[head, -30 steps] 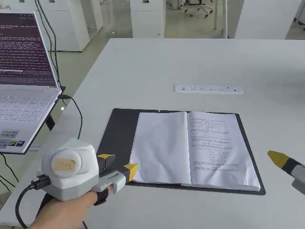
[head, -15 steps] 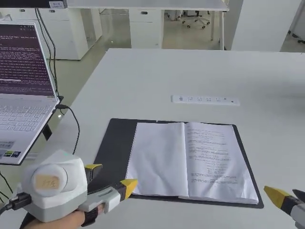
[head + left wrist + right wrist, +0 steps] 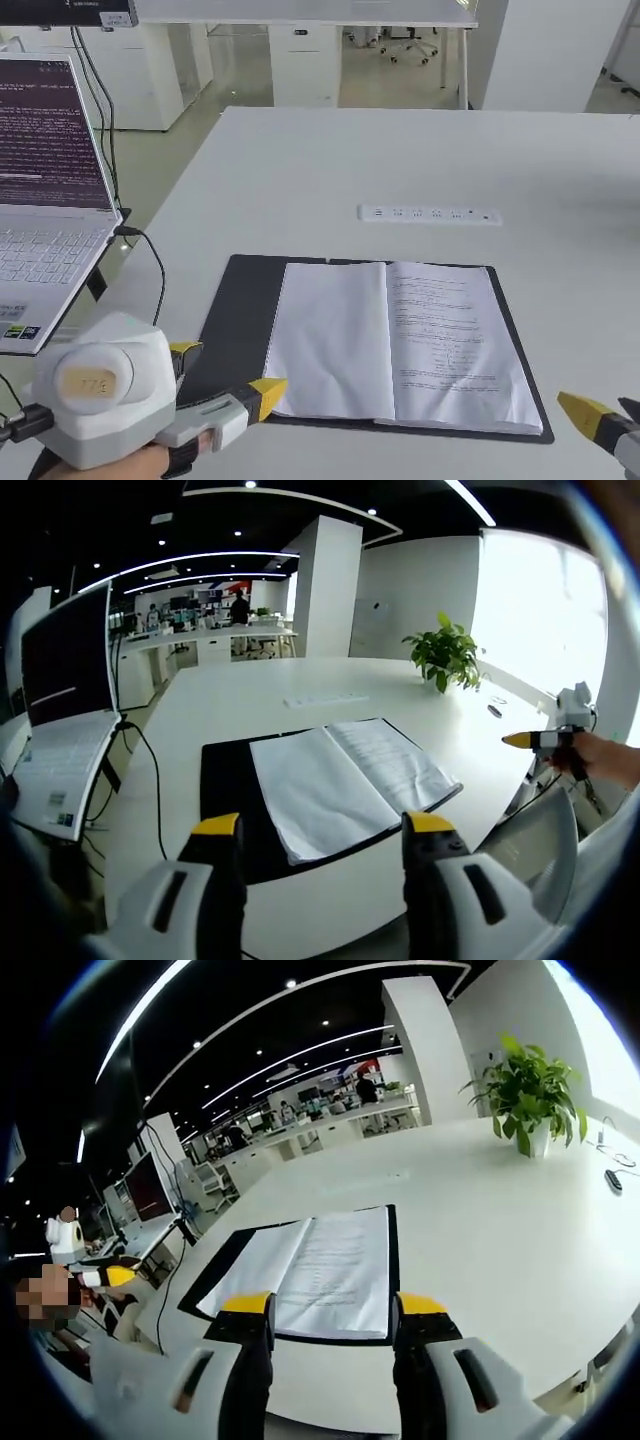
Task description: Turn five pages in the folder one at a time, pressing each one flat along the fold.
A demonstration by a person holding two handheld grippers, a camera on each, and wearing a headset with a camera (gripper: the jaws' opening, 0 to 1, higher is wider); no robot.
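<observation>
My left gripper (image 3: 322, 825) is wide open. Its yellow-tipped jaws stand well apart with nothing between them. In its own view the folder (image 3: 238, 310) lies just ahead of the tips and isn't touched. From the head view this gripper hangs off the folder's near left corner, one yellow tip right by the bottom edge of the left page (image 3: 335, 335).

Over to the right gripper (image 3: 334, 1305): it's open too, jaws spread and empty. It sits off the folder's near right corner, apart from it, low at the desk's front edge.

The folder itself lies open and flat on the white desk (image 3: 330, 160), dark cover down, in front of me and between the two grippers. The left page is blank white and shows a strip of black cover along its left side. The right page (image 3: 450, 340) carries printed lines, too small for me to read. The fold runs down the middle, away from me.

Beyond the folder, a white power strip (image 3: 430, 213) lies on the desk, well apart from it. Off to my left an open laptop (image 3: 50, 200) shows a purple screen of text, and a black cable (image 3: 158, 275) trails down beside it. In the right gripper view a potted plant (image 3: 525, 1090) stands at the far end of the desk.
</observation>
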